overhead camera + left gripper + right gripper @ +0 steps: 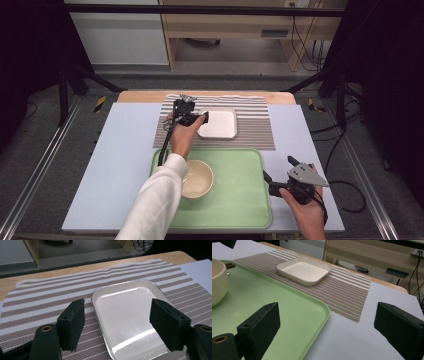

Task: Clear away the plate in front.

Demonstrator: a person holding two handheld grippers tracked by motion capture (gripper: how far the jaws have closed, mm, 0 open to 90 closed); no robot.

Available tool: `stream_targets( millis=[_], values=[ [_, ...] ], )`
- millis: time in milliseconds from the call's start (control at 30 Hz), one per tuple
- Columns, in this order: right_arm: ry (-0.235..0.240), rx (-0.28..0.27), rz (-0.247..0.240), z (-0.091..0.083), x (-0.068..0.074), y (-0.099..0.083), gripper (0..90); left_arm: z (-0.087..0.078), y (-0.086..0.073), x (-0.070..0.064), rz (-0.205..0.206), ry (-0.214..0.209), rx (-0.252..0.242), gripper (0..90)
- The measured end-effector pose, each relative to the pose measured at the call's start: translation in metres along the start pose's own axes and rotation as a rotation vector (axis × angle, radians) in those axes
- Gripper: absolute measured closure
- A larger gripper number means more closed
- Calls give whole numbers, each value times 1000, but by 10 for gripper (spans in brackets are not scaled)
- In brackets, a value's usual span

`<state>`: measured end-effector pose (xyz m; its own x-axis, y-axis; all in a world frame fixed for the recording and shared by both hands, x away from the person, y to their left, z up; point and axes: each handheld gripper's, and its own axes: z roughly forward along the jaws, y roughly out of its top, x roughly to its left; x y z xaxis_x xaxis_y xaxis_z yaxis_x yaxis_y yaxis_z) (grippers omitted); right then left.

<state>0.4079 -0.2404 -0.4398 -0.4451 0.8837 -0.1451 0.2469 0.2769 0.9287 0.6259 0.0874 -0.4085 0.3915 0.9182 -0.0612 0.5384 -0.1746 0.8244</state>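
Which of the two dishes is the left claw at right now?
The white square dish on the striped mat; the open left claw straddles its edge. The round cream bowl sits on the green tray.

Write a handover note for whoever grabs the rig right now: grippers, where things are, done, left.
Left gripper: open, at the left edge of the white square dish, jaws apart on either side of its rim, holding nothing.
Right gripper: open, empty, by the right edge of the green tray.
White square dish sits flat on the striped placemat, beyond the tray.
Cream bowl sits on the left part of the tray.
Done: dish is on the placemat, off the tray.
Left: probably the bowl moves to the placemat next; I can't tell whether the left gripper is releasing the dish or about to grip it.
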Motion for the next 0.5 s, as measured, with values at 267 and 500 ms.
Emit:
stream_targets(
  millis=[267, 500],
  values=[
    [2, -6, 4, -1, -1, 0, 67, 8, -4, -1, -21, -6, 38, 380],
    [6, -9, 6, -1, -1, 1, 68, 11, -6, 0, -42, 5, 94, 497]
  ],
)
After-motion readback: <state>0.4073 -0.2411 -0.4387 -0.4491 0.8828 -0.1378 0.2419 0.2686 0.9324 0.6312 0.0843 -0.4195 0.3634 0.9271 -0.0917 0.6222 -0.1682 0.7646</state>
